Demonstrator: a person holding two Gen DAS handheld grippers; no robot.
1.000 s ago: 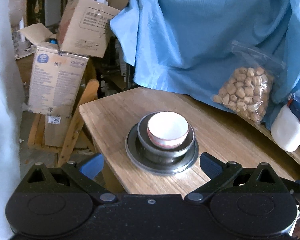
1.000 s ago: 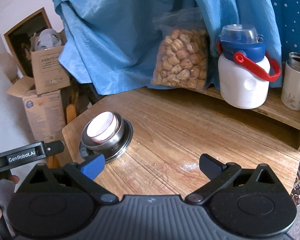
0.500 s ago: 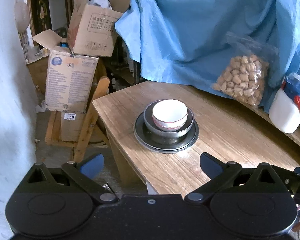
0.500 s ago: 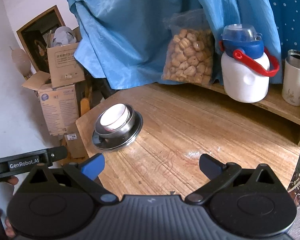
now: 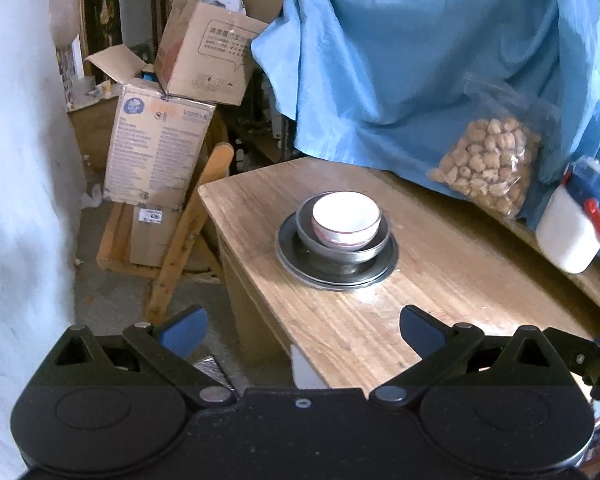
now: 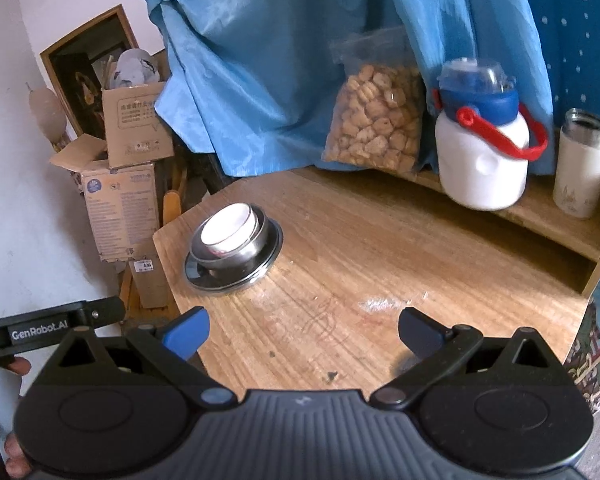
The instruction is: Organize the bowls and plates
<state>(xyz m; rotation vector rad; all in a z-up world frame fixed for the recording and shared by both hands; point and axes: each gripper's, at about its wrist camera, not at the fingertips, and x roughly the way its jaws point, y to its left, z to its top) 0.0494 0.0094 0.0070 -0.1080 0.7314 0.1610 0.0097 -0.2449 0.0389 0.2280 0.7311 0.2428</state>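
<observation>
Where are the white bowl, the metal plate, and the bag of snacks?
white bowl point(image 5: 346, 212), left wrist view, inner bottom.
metal plate point(image 6: 270, 242), right wrist view, right rim.
bag of snacks point(image 6: 376, 120), right wrist view, middle of bag.

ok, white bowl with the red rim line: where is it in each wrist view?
Left wrist: white bowl sits just right of centre, nested in the metal bowl on the metal plate.
Right wrist: white bowl is left of centre, same stack, near the table's left corner.
Shared landmark: the bag of snacks against the blue cloth.
</observation>
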